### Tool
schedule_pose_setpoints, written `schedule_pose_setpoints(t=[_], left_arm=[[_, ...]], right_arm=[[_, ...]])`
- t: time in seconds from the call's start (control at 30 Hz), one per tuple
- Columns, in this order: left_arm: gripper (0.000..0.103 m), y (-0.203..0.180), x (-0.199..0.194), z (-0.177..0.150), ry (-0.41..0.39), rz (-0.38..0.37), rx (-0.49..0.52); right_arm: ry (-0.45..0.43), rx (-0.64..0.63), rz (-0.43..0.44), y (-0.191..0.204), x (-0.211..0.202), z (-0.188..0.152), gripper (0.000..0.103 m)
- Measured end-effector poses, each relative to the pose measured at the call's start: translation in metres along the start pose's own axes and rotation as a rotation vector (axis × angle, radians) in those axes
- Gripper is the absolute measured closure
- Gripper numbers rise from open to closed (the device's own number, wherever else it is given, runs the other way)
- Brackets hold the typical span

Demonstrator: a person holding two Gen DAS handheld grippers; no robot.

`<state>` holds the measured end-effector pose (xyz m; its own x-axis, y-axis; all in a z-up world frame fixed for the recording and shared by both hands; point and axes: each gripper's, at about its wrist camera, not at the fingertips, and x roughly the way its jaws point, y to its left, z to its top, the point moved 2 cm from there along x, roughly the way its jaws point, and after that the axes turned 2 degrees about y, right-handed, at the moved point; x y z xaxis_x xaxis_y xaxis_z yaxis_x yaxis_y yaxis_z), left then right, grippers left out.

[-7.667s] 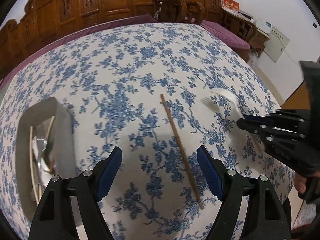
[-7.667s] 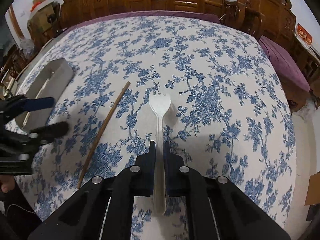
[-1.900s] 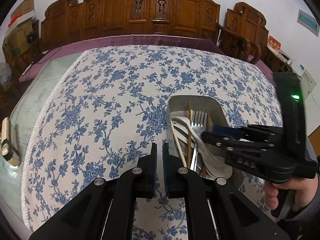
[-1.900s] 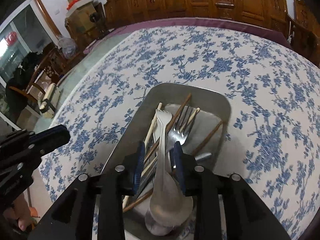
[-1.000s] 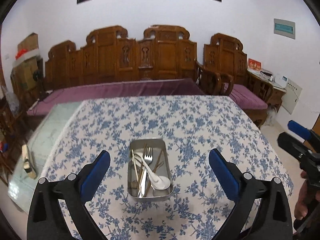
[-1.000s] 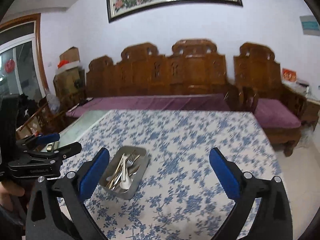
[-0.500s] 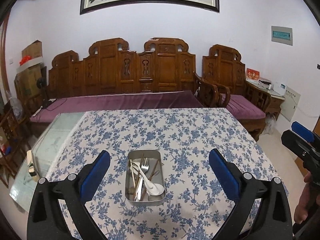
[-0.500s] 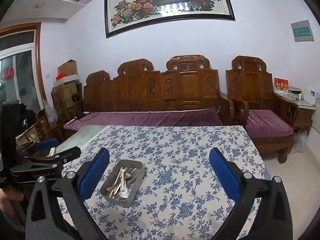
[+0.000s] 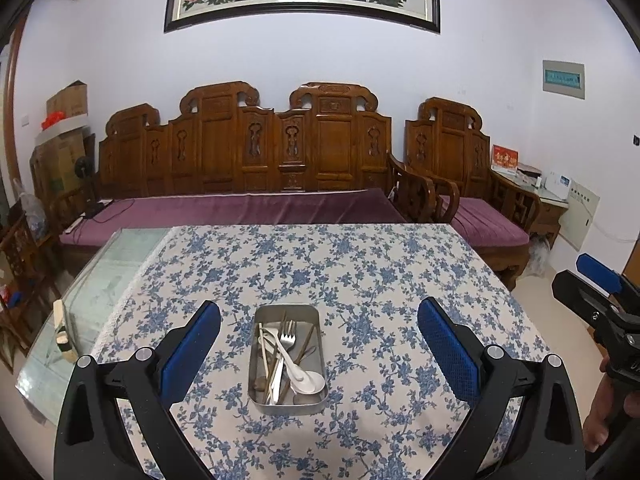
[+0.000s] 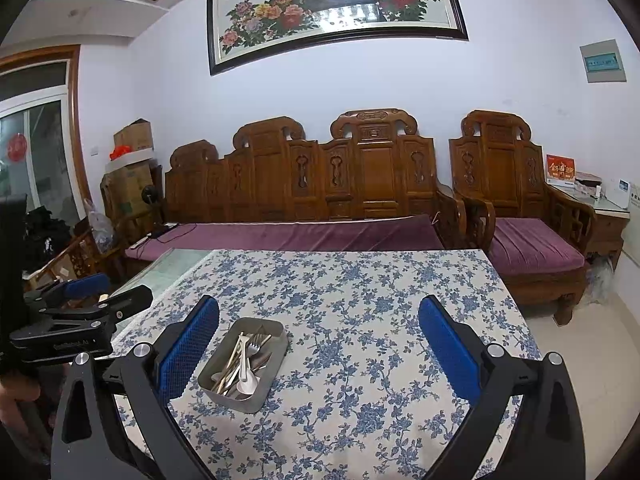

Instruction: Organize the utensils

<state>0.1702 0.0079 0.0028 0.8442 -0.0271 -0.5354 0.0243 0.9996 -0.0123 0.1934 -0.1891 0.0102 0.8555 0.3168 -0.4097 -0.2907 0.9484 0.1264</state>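
Observation:
A rectangular metal tray [image 9: 286, 311] [image 10: 277, 351] sits on the blue-flowered tablecloth [image 9: 360, 280] near its front edge. Inside lie a metal fork [image 9: 285, 338], a white spoon [image 9: 308, 380] [image 10: 247, 385] and several brown and pale chopsticks. My left gripper [image 9: 319, 344] is held back above the table's near edge, wide open and empty. My right gripper [image 10: 319, 344] is likewise wide open and empty, to the right of the tray. Each gripper also shows at the edge of the other's view, held in a hand.
A carved wooden sofa [image 9: 280, 152] with purple cushions stands behind the table, and a matching armchair [image 10: 520, 216] sits at the right. Bare glass tabletop [image 9: 100, 280] shows left of the cloth. Boxes [image 10: 132, 160] are stacked at the far left.
Both grippers have drawn back and up from the tray and opened wide. The white spoon that the right gripper held now lies in the tray.

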Motion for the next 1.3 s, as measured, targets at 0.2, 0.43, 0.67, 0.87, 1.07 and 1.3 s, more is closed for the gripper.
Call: schedule_pose_setpoints(t=[0.2,0.43,0.67,0.87,1.07,1.3], left_arm=[[0.008,-0.0004,-0.0013,0.0000,-0.001,-0.002,-0.002],[0.008,-0.0004,-0.0034,-0.0003,-0.006,-0.005,-0.001],[0.008,-0.0005,-0.0045,0.0004,-0.010,-0.008,0.002],[0.008,0.0002,-0.0054,0.0005,-0.012,-0.009,0.001],[0.008,-0.0003,-0.0064,0.0012,-0.013,-0.011,0.001],[0.008,0.0004,-0.0066,0.0011,-0.013,-0.010,0.000]], right_arm=[[0.003,0.006,-0.004,-0.0006,0.0008,-0.0012,0.003],[0.003,0.005,-0.006,-0.0007,0.0010,-0.0020,0.003],[0.003,0.006,-0.007,-0.0012,0.0008,-0.0021,0.003],[0.003,0.005,-0.006,-0.0010,0.0008,-0.0020,0.003],[0.003,0.006,-0.006,-0.0012,0.0007,-0.0021,0.003],[0.003,0.005,-0.006,-0.0010,0.0007,-0.0018,0.003]])
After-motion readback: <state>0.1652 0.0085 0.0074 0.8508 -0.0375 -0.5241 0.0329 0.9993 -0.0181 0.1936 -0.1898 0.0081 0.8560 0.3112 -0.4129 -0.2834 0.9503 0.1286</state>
